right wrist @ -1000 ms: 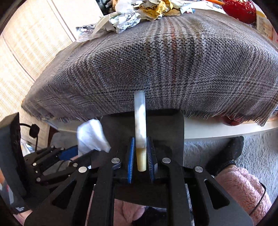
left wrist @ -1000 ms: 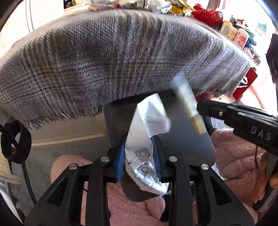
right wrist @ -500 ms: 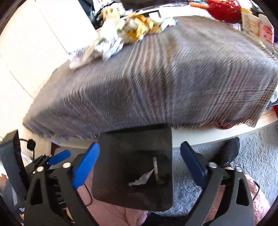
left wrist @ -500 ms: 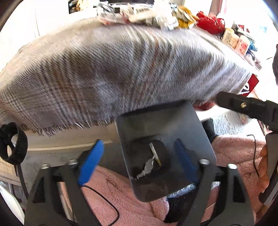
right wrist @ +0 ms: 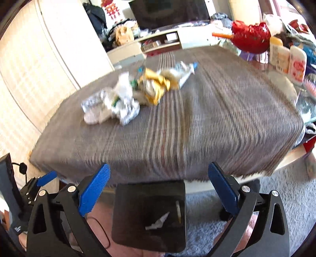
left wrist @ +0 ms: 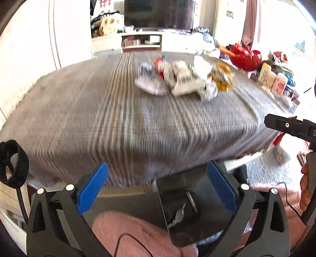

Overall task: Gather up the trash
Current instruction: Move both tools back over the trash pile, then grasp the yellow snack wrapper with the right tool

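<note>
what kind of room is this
Most likely a lived-in living room: a dark TV on a low white shelf unit, carpet, and a cloth-covered table with lotion bottles.

The left gripper (left wrist: 157, 187) hung wide open and empty below the table's near edge, above a dark bin (left wrist: 189, 213) holding a crumpled paper scrap (left wrist: 177, 216) and a cigarette-like stick (left wrist: 192, 201). A heap of crumpled wrappers (left wrist: 185, 79) lay near the far edge of the plaid-covered table (left wrist: 98, 118).
</note>
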### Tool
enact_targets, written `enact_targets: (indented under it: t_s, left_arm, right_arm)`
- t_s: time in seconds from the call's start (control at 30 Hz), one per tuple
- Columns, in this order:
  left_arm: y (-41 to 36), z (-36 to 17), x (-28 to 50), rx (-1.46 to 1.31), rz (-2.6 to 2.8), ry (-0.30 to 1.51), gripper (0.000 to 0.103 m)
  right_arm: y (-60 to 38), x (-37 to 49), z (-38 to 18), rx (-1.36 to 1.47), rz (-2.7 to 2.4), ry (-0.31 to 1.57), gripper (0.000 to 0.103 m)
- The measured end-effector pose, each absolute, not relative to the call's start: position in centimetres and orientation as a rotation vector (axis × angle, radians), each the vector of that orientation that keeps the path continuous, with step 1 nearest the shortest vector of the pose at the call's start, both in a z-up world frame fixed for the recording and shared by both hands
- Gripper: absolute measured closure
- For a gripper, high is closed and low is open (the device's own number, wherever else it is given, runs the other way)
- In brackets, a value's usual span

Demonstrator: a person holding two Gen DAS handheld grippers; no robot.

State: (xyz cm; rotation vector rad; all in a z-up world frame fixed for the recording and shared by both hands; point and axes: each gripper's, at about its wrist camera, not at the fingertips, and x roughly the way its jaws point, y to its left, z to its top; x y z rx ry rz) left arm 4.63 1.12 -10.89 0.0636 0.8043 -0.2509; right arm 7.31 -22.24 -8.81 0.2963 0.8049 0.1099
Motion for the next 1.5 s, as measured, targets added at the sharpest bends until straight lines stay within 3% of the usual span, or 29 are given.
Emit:
enact_targets:
  t_s: [0.3, 0.5, 0.67, 0.8, 1.0, 1.07, 1.2, 1.23, 1.5]
  left_arm:
    - [0.1, -7.9, 8.4, 0.055, -0.255, 0.767, 0.008]
    - [-0.8, -7.0, 11.6, 0.032, -0.274, 0.762, 0.008]
    - [-1.8, -6.7, 13.5, 0.052, -0.276, 0.751, 0.010]
    - [-2.7, -6.8, 15.2, 0.046, -0.300, 0.773, 0.016]
    - [-4.6, -7.6, 16.9, 0.071, -0.305, 0.802, 0.017]
    - [-5.1, -8.1, 17.3, 0.082, -0.305, 0.813, 0.017]
    - [-5.6, -8.9, 18.3, 0.091, -0.293, 0.828, 0.017]
    - [-5.7, -9.1, 18.5, 0.086, -0.295, 0.833, 0.018]
    - [-6.0, -9.8, 18.6, 0.105, -0.304, 0.848, 0.034]
  right_arm:
    - [-22.5, 12.3, -4.3, 0.231, 0.085, 0.747, 0.003]
    - [-23.0, 16.5, -4.1, 0.219, 0.090, 0.790, 0.005]
    - [-23.1, 18.7, -4.7, 0.220, 0.128, 0.838, 0.030]
    - [-22.4, 20.0, -5.3, 0.219, 0.159, 0.862, 0.039]
    - [-21.5, 21.9, -6.9, 0.198, 0.165, 0.905, 0.048]
    - [-21.5, 22.4, -7.7, 0.189, 0.160, 0.926, 0.057]
    - [-22.2, 22.3, -7.6, 0.197, 0.170, 0.912, 0.062]
    - [-22.3, 22.2, -7.5, 0.198, 0.173, 0.907, 0.070]
    - [-23.6, 20.6, -5.3, 0.207, 0.169, 0.832, 0.070]
